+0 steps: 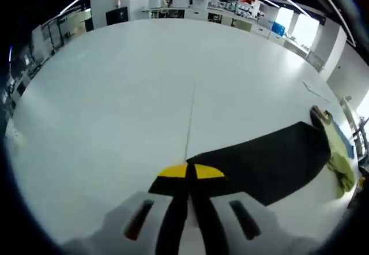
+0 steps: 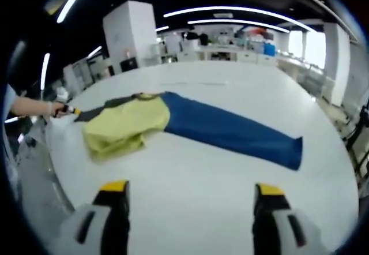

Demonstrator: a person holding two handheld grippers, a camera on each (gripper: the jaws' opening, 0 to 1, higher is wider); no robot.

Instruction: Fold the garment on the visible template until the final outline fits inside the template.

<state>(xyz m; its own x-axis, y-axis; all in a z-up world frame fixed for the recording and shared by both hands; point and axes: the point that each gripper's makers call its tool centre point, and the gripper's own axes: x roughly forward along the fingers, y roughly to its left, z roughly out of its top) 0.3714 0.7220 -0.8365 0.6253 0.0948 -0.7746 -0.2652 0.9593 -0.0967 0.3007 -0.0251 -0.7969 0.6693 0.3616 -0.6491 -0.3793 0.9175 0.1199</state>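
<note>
A yellow-green garment (image 2: pixel 121 125) lies crumpled on the white table (image 2: pixel 196 168), overlapping one end of a long blue cloth (image 2: pixel 230 131) that stretches to the right. A black cloth (image 2: pixel 106 106) runs from under the garment toward the left. In the left gripper view the black cloth (image 1: pixel 259 162) spreads flat from my left gripper (image 1: pixel 190 172), whose yellow-tipped jaws are shut on its near edge. The garment (image 1: pixel 341 168) and a strip of the blue cloth (image 1: pixel 345 142) sit at its far end. My right gripper (image 2: pixel 192 191) hovers open over bare table, short of the garment.
A person's arm (image 2: pixel 29 106) holds the left gripper (image 2: pixel 70 111) at the table's left side. A thin seam (image 1: pixel 190 111) runs along the tabletop (image 1: pixel 132 82). Lab benches and equipment (image 1: pixel 230 7) stand beyond the far edge. The table's edge (image 2: pixel 40 168) drops off at left.
</note>
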